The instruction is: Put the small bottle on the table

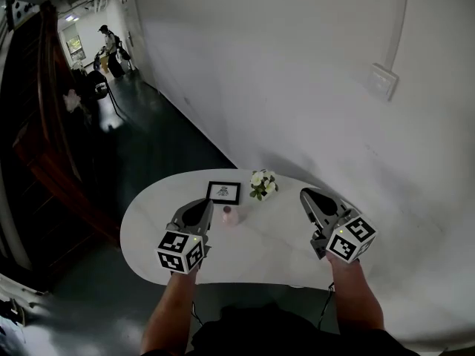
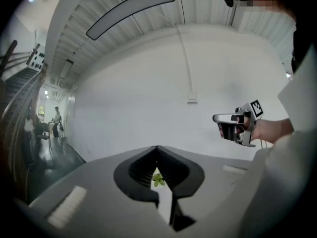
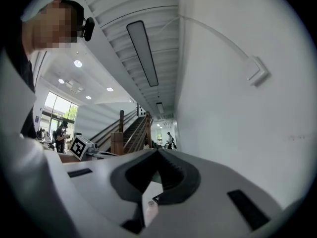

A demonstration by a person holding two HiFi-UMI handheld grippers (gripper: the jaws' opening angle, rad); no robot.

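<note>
The small pink bottle [image 1: 230, 215] stands upright on the white oval table [image 1: 148, 221], just right of my left gripper [image 1: 205, 205]. That gripper is shut and holds nothing; in its own view the jaws meet at a point [image 2: 157, 148], with green leaves [image 2: 157, 180] showing through the gap below. My right gripper [image 1: 306, 193] hovers over the table's right side, well apart from the bottle. Its jaws also meet at the tips [image 3: 158, 150] and hold nothing. The bottle shows in neither gripper view.
A black-framed picture [image 1: 223, 192] and a small bunch of white flowers [image 1: 263, 184] stand at the table's far side, close behind the bottle. A white wall [image 1: 312, 87] rises right behind the table. Dark floor and a staircase [image 1: 37, 124] lie to the left.
</note>
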